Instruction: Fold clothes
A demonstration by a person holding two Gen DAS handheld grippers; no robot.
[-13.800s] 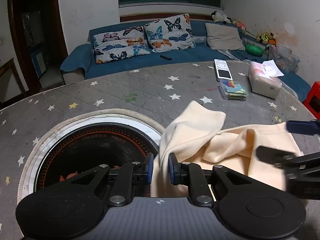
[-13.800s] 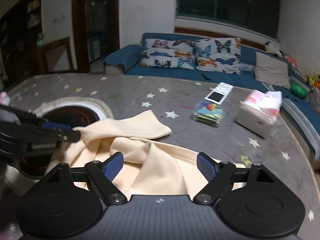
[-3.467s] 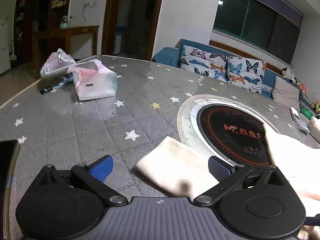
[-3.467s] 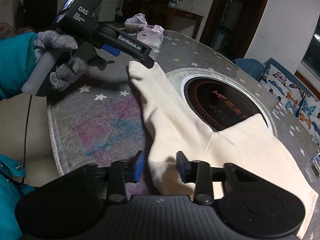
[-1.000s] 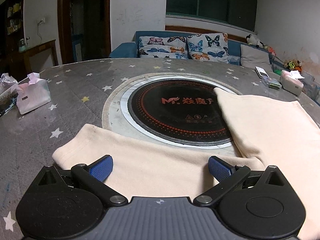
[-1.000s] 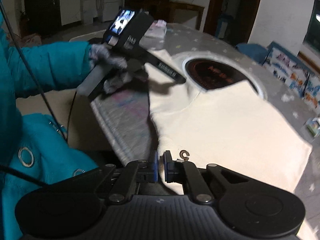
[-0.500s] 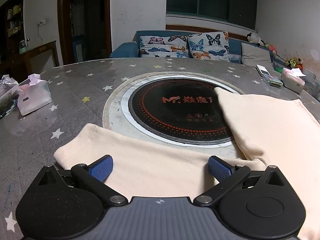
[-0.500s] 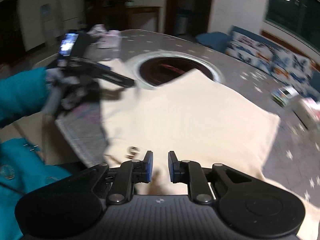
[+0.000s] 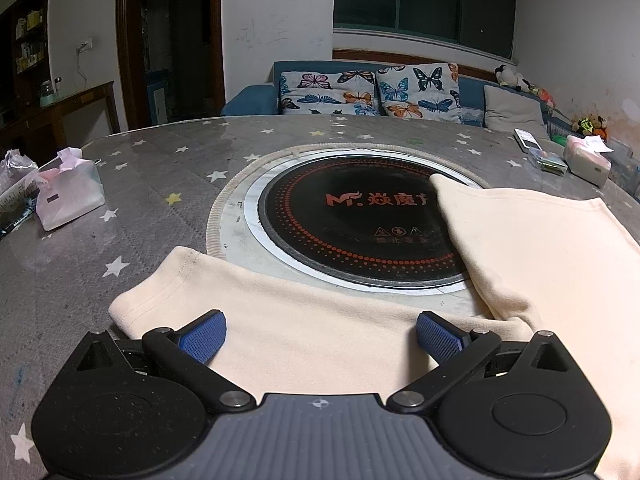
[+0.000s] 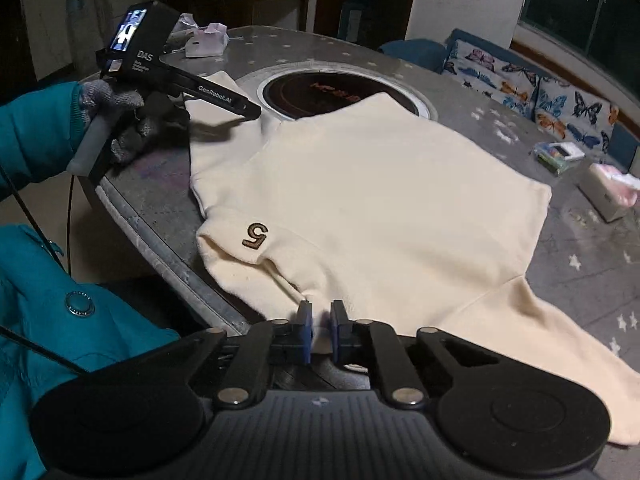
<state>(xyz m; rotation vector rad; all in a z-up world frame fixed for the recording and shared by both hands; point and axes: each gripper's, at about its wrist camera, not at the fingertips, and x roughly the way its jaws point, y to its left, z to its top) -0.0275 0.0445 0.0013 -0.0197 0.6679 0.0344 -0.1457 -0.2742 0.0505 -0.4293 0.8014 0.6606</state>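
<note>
Since 0.5 s ago, right gripper (image 10: 320,334) swung left, clenched on sweatshirt (image 10: 380,200) hem at 6 o'clock; left gripper (image 9: 320,334) released above the sleeve (image 9: 280,320).

Left gripper (image 10: 256,111): black body, white lettering "DAS" and "GenRobot.AI", small lit screen on top, pale grey handle, thin black cable hanging below. Blue ribbed pads (image 9: 202,336) on black linkage arms with silver pivot screws. Person wears teal jacket sleeve (image 10: 36,136), snap button, grey knit glove (image 10: 114,98).
</note>
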